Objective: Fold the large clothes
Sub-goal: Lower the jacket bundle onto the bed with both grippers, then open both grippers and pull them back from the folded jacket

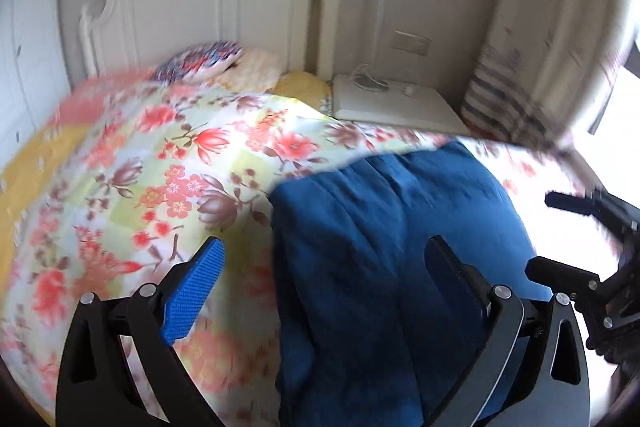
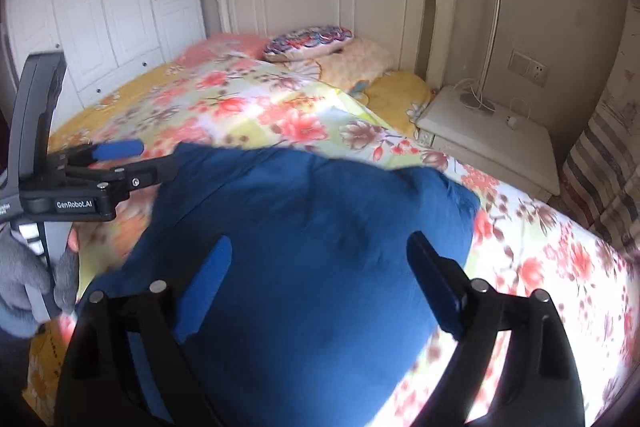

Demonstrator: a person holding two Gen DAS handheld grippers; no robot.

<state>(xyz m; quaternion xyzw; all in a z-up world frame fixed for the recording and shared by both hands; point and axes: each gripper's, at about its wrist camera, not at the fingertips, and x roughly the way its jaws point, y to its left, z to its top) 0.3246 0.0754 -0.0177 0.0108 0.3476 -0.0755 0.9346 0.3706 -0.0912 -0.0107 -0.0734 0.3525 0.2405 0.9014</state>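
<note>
- A blue garment (image 2: 304, 227) lies bunched on the flowered bedspread (image 2: 248, 107), at the near side of the bed, toward its right edge, with both claws poised above it.
- The right claw (image 2: 320, 279) stands wide apart over the middle of the cloth, with nothing clamped between its pads.
- The left claw (image 1: 324, 267) is likewise spread, its left pad over the bedspread and its right one over the garment's left portion; it grips nothing.
- In the right wrist view the left claw shows from the side at the garment's far left corner, held by a gloved hand (image 2: 28, 287).
- The step in hand appears to be releasing a fold and picking the next hold.
- To do it well, each claw should take a clean outer edge or corner, not the heaped middle.
- Pinching only the blue cloth matters, since the bedspread beneath could be caught too.
- Both sides should be lifted evenly so the fold lands flat.
</note>
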